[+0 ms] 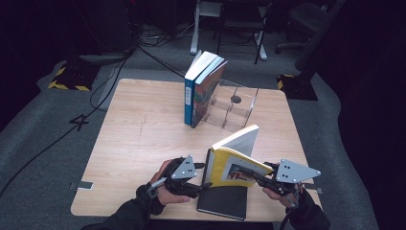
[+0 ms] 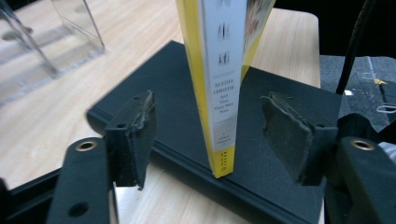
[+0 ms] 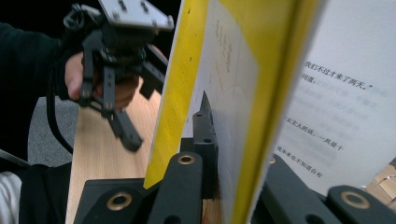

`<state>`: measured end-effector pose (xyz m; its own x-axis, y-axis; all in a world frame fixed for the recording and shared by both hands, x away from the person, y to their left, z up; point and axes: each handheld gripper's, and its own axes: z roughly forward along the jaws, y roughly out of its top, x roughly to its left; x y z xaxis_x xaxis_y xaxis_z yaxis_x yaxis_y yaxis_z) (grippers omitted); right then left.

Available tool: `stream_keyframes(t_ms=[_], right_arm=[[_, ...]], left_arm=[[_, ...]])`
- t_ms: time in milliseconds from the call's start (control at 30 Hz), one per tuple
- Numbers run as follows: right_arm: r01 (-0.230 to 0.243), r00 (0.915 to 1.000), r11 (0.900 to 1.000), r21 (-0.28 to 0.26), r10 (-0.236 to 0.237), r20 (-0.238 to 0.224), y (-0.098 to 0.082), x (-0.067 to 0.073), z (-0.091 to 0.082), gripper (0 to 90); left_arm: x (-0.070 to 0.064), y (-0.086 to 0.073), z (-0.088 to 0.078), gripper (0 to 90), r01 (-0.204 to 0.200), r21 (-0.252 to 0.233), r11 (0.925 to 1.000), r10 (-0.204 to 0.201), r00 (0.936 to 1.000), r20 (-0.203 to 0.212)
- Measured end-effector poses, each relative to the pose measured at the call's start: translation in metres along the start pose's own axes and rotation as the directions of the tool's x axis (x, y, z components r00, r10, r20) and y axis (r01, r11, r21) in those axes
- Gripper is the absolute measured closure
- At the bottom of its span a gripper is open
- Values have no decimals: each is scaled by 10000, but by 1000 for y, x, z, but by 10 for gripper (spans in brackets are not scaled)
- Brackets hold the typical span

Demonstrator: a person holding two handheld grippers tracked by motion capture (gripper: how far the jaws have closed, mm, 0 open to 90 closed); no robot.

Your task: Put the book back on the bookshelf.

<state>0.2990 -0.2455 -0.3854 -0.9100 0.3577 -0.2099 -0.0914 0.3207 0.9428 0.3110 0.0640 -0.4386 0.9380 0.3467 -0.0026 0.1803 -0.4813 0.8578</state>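
Note:
A yellow paperback [image 1: 230,163] stands upright, partly fanned open, on a black book [image 1: 222,201] that lies flat near the table's front edge. My right gripper [image 1: 244,172] is shut on the paperback's yellow front cover [image 3: 177,84], one jaw on each side of it [image 3: 233,140]. In the left gripper view the paperback's white spine [image 2: 219,70] stands between my left gripper's [image 2: 212,128] jaws, and both pads are clear of it. That left gripper [image 1: 203,175] is open at the book's left, just over the black book [image 2: 177,70].
Two upright books [image 1: 201,88] lean against a clear acrylic stand [image 1: 234,108] at the back of the wooden table [image 1: 134,143]. Cables run over the grey floor to the left, and chair and desk legs stand behind the table.

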Motion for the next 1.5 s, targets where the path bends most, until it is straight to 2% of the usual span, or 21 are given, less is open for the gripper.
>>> stream_keyframes(t_ms=[67, 167, 267, 367, 400, 467, 533, 567, 600, 700, 767, 833, 900, 1000, 1067, 1167, 1267, 1300, 1367, 1433, 1500], right_arm=[[15, 10000, 10000, -8, -15, -10, 0, 0, 0, 866], [2, 10000, 10000, -19, -2, -59, -1, 0, -2, 863], [30, 10000, 10000, 54, -30, -33, -2, 0, -4, 843], [-89, 9997, 10000, 24, 88, 239, -3, -2, -10, 799], [-79, 9996, 10000, 0, 79, 273, -4, -3, -11, 795], [-103, 9991, 9999, 46, 101, 422, -6, -4, -16, 771], [-169, 9979, 9999, 39, 166, 621, -8, -5, -19, 735], [-202, 9969, 9998, 58, 197, 762, -9, -6, -21, 730], [-281, 9964, 9996, 37, 277, 797, -11, -8, -24, 717], [-425, 9906, 9991, 35, 417, 1299, -14, -11, -30, 645], [-527, 9847, 9986, 103, 502, 1671, -18, -14, -33, 568], [-851, 9788, 9963, 94, 818, 1878, -23, -17, -35, 505], [-1056, 9734, 9941, 241, 984, 2067, -29, -18, -32, 458], [-1190, 9725, 9900, 759, 1008, 2098, -38, -18, -21, 414], [-1347, 9746, 9861, 973, 1141, 1929, -44, -19, -12, 398], [-1554, 9723, 9807, 1186, 1307, 1936, -50, -19, -4, 382], [-1561, 9747, 9778, 1396, 1296, 1824, -54, -17, 0, 380], [-1575, 9742, 9770, 1436, 1300, 1842, -55, -17, 1, 380], [-1603, 9756, 9756, 1500, 1335, 1745, -56, -17, 4, 377], [-1611, 9759, 9749, 1539, 1340, 1723, -57, -16, 5, 379], [-1675, 9748, 9733, 1569, 1397, 1740, -58, -16, 5, 383]], left_arm=[[0, -1, 7, 322, 131, -33, 9999, -131, 9999, 8], [0, 2, 17, 334, 19, -243, 9997, -18, 10000, 25], [-2, 10, 20, 386, -51, -727, 9973, 48, 10000, -54], [-1, 18, 21, 411, -136, -1074, 9941, 131, 9999, -48], [-1, 22, 20, 412, -138, -1221, 9924, 119, 9998, -161], [-1, 28, 19, 432, -176, -1467, 9890, 174, 9998, -24], [-3, 33, 18, 452, -236, -1618, 9865, 223, 9997, -99], [-3, 35, 17, 467, -295, -1750, 9841, 305, 9995, 27], [-4, 38, 16, 474, -359, -1812, 9828, 336, 9993, -157], [-5, 43, 15, 496, -433, -1955, 9798, 374, 9987, -335], [-4, 44, 14, 518, -271, -2034, 9787, 244, 9996, -154], [-3, 46, 12, 585, -405, -2008, 9788, 348, 9989, -320], [-2, 48, 10, 593, -380, -2132, 9763, 337, 9991, -239], [-3, 51, 6, 644, -461, -2282, 9725, 402, 9987, -303], [-4, 53, 6, 679, -556, -2247, 9728, 489, 9982, -353], [-5, 54, 5, 721, -672, -2154, 9742, 605, 9975, -375], [-5, 56, 4, 712, -742, -2214, 9723, 695, 9972, -288], [-4, 57, 3, 712, -723, -2411, 9678, 703, 9974, -170], [-3, 63, -2, 641, -535, -2828, 9577, 526, 9986, -108], [-4, 70, -7, 642, -715, -2888, 9547, 651, 9974, -318], [-5, 77, -6, 633, -683, -2657, 9616, 527, 9965, -656]])
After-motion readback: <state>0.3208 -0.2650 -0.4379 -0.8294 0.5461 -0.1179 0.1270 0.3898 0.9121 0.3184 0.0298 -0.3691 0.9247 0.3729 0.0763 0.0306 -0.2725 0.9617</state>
